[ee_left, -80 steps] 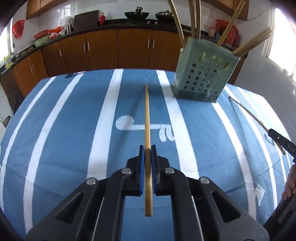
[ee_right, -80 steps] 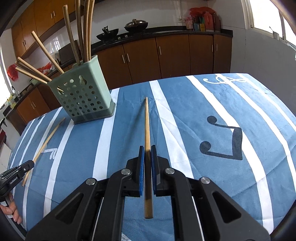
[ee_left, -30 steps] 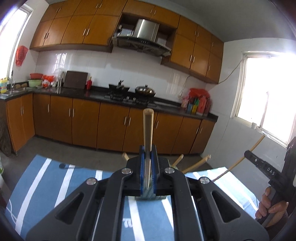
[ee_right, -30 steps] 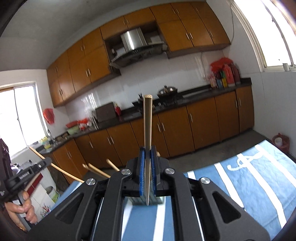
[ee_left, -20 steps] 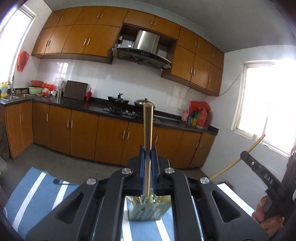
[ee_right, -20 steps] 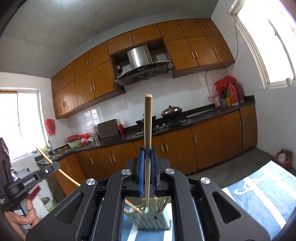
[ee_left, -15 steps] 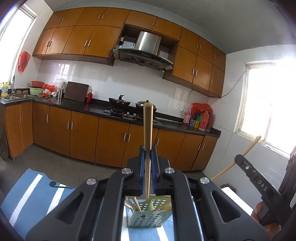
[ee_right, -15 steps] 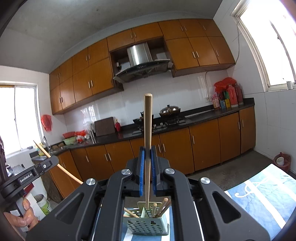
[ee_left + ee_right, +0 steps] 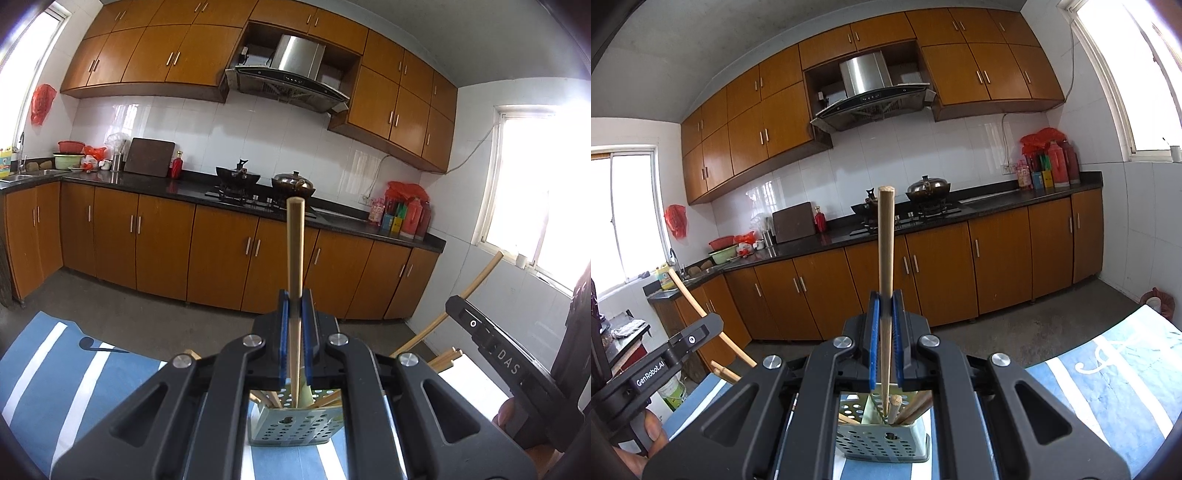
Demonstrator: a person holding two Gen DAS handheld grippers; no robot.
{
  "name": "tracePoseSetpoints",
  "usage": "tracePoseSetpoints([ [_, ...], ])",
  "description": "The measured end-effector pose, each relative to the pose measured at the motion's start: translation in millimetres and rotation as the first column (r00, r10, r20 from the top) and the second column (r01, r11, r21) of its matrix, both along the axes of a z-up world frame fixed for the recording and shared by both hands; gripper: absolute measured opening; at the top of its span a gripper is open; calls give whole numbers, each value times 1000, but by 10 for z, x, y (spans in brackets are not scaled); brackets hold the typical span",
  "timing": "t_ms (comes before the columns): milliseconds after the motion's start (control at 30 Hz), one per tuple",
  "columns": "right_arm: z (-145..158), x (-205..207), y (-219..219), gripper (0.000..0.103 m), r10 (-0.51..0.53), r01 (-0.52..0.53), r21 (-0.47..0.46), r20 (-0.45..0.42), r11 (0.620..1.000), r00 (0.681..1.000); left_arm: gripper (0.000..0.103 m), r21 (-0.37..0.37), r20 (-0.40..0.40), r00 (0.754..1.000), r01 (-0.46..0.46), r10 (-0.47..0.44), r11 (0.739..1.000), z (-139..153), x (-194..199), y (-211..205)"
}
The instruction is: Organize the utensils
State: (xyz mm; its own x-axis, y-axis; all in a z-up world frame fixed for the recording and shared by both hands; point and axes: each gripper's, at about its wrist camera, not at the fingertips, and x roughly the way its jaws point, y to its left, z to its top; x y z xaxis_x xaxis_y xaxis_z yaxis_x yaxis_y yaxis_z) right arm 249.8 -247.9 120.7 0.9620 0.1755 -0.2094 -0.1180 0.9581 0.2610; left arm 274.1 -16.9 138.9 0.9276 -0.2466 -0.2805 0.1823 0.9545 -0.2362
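Both grippers have come down and forward since a second ago, so the green holder now sits right under each chopstick tip instead of peeking out from behind the jaws.

Nearest the left wrist camera, the left gripper [image 9: 294,343] has its blue pads [image 9: 283,332] squeezed tight on a wooden chopstick [image 9: 295,280], which stands upright with its thin end pointing down into the perforated green holder [image 9: 291,430]. That holder stands on the blue-and-white striped tablecloth [image 9: 66,354] and already has several chopsticks leaning in it. Same deal on the other side: the right gripper [image 9: 885,343] is clamped hard on a second chopstick [image 9: 885,277], its tip down among the sticks already in the holder [image 9: 882,439]; whether it touches the bottom I can't tell.

Off to the right in the left view you can see the other gripper's body with its stick poking out at an angle.

Further back there's bare concrete floor [image 9: 122,314], then a run of orange-brown cabinets [image 9: 162,243] under a black counter, with a wok [image 9: 238,177] and a lidded pot [image 9: 293,182] on the hob, and a range hood [image 9: 291,79] above.
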Motion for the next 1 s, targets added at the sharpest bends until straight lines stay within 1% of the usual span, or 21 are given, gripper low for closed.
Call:
tracePoseSetpoints([
  [167, -54, 28, 39, 8, 35, -35, -3, -28, 999, 999, 8, -14, -23, 1000, 19, -19, 1000, -43, 60, 35],
  [233, -73, 18, 33, 8, 44, -44, 1, -35, 999, 998, 11, -24, -22, 999, 25, -26, 999, -53, 42, 34],
  [300, -77, 1, 2, 9, 46, -46, 7, -39, 999, 998, 18, -23, -18, 1000, 25, -26, 999, -37, 15, 43],
  [433, -38, -61, -105, 13, 33, -31, 32, -37, 999, 999, 22, -34, -9, 1000, 20, -20, 999, 11, -26, 93],
  [567, 11, -187, -180, 17, 20, -19, 34, -27, 999, 999, 28, -44, -3, 1000, 2, -2, 999, 62, -110, 158],
  [633, 29, -265, -202, 26, 14, -13, 29, -22, 999, 1000, 29, -46, 1, 1000, -5, 5, 999, 89, -181, 201],
  [700, 33, -371, -228, 32, 11, -11, 28, -19, 1000, 1000, 34, -40, 3, 1000, -16, 16, 999, 105, -277, 250],
  [767, 21, -475, -242, 35, 12, -11, 25, -20, 1000, 1000, 38, -35, -1, 1000, -23, 23, 999, 97, -385, 309],
  [833, -6, -599, -250, 44, 12, -11, 19, -23, 1000, 1000, 43, -27, -8, 999, -34, 33, 999, 72, -495, 362],
  [867, -25, -662, -252, 48, 11, -11, 14, -23, 1000, 1000, 48, -19, -16, 999, -36, 36, 999, 44, -578, 403],
  [933, -74, -815, -231, 61, 12, -12, -7, -18, 1000, 1000, 55, -1, -23, 999, -30, 30, 1000, -11, -713, 441],
  [967, -92, -875, -214, 64, 12, -12, -21, -15, 1000, 1000, 61, 13, -26, 999, -27, 27, 1000, -44, -786, 454],
  [1000, -122, -945, -191, 70, 9, -9, -40, -12, 999, 1000, 67, 30, -27, 999, -26, 26, 999, -89, -886, 471],
])
